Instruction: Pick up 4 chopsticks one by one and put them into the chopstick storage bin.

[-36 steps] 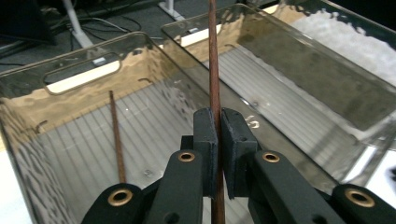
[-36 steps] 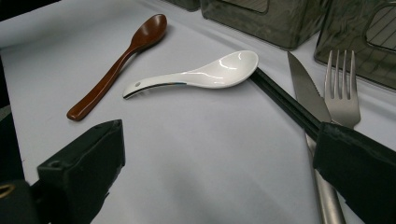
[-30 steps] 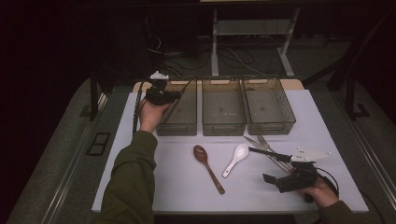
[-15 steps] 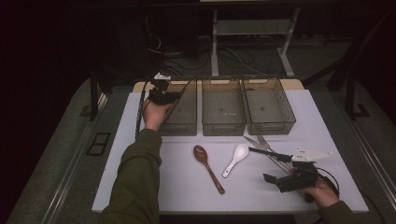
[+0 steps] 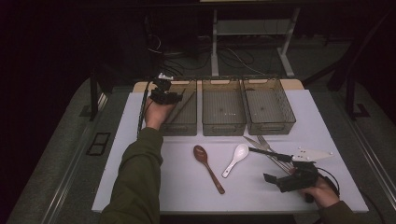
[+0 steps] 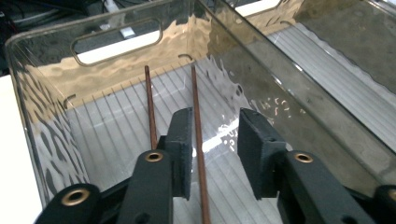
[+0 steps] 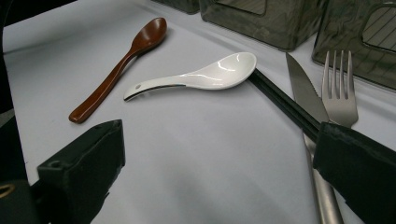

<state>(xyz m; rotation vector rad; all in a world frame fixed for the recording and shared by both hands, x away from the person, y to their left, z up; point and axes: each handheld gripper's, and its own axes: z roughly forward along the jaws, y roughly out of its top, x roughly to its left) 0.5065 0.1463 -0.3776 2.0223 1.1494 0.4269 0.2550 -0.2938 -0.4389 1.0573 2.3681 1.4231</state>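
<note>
My left gripper (image 5: 164, 96) (image 6: 215, 149) points down into the left clear bin (image 5: 187, 123) (image 6: 42, 140). Two thin brown chopsticks lie on the bin's ribbed floor. One chopstick (image 6: 198, 135) runs between the jaws and the other chopstick (image 6: 149, 107) lies just left of the left jaw. The jaws have just been opening, and the pads stand apart from the stick between them. My right gripper (image 5: 280, 179) (image 7: 217, 144) rests wide open at the table's near right. In front of it lie a brown wooden spoon (image 5: 208, 168) (image 7: 116, 70) and a white spoon (image 5: 236, 159) (image 7: 201, 74).
Black chopsticks (image 5: 270, 153) (image 7: 285, 105), a knife (image 7: 303, 98) and a fork (image 7: 338, 88) lie close to the right jaw. Two more clear bins, a middle bin (image 5: 223, 126) and a right bin (image 5: 286, 116), stand in a row at the back of the white mat (image 5: 187, 191).
In the high view the left hand has barely shifted over the left bin. The right hand and the cutlery on the mat stay where they were.
</note>
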